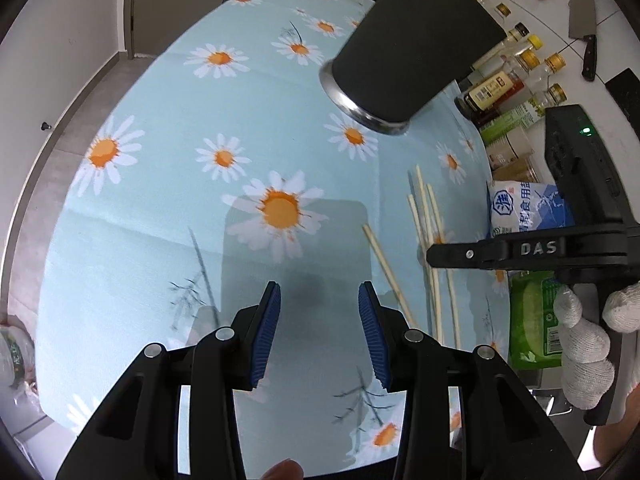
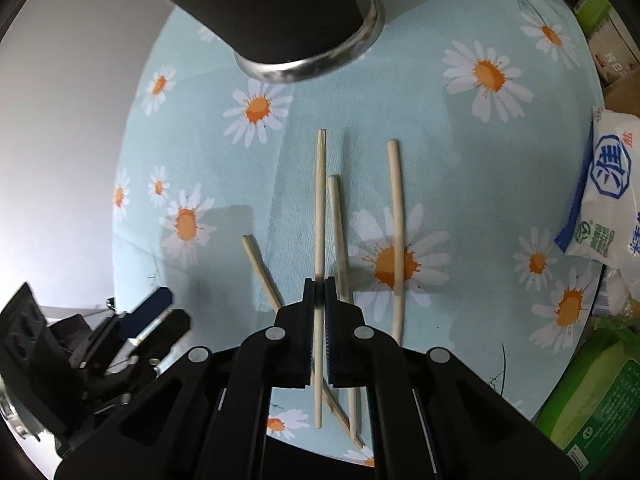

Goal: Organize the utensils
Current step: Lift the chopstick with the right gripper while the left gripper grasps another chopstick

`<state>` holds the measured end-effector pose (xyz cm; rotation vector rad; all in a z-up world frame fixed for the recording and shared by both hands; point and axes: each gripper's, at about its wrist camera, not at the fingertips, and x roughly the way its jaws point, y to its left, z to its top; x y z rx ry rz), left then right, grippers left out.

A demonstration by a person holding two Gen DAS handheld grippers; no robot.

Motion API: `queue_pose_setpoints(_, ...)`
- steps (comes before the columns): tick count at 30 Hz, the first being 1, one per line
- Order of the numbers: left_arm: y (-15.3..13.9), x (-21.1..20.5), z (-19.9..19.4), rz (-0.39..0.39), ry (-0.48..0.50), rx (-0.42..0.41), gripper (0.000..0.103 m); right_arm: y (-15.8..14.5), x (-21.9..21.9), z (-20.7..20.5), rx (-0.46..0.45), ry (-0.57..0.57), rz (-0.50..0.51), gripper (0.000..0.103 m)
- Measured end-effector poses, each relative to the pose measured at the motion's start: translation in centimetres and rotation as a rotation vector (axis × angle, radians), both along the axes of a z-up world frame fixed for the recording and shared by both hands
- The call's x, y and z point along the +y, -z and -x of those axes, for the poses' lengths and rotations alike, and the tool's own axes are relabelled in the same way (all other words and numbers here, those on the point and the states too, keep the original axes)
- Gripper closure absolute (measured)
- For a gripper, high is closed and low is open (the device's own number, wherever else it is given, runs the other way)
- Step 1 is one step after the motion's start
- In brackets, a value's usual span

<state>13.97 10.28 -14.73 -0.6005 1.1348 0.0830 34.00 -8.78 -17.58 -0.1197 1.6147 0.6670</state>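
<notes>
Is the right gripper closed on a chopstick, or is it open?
Shut. The right gripper has both blue pads pressed against one chopstick; the other chopsticks lie on the tablecloth.

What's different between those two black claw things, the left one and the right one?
The right gripper is shut on a chopstick, while the left gripper stands open with nothing between its blue pads. The right gripper works over the loose chopsticks on the daisy tablecloth; the left gripper hangs over bare cloth beside them. Both are black, two-fingered, blue-padded and pointed downward near the dark holder.
</notes>
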Motion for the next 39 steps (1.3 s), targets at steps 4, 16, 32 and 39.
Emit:
queue_pose_setpoints(4, 0.1, -1.2, -0.4, 0.030, 0.008, 0.028, 0.064, -1.1, -1.8, -0.2, -0.020, -0.010, -0.054, 0.097)
queue_pose_setpoints(16, 0.5, -4.2, -3.3, 0.116, -0.011, 0.163, 0.066, -5.7, -5.7, 0.7, -0.120, 0.001, -0.196, 0.097)
queue_pose_setpoints(32, 2.7, -6.3, -5.3, 0.056, -0.069, 0.399, 0.076, -5.7, -8.6, 0.7, -0.094, 0.031, -0.316, 0.097)
queue_pose_setpoints(39, 2.9, -8.0, -6.8, 0.007, -0.070, 0.459, 0.077, -6.0, -8.3, 0.8, -0.093, 0.037, -0.353, 0.097)
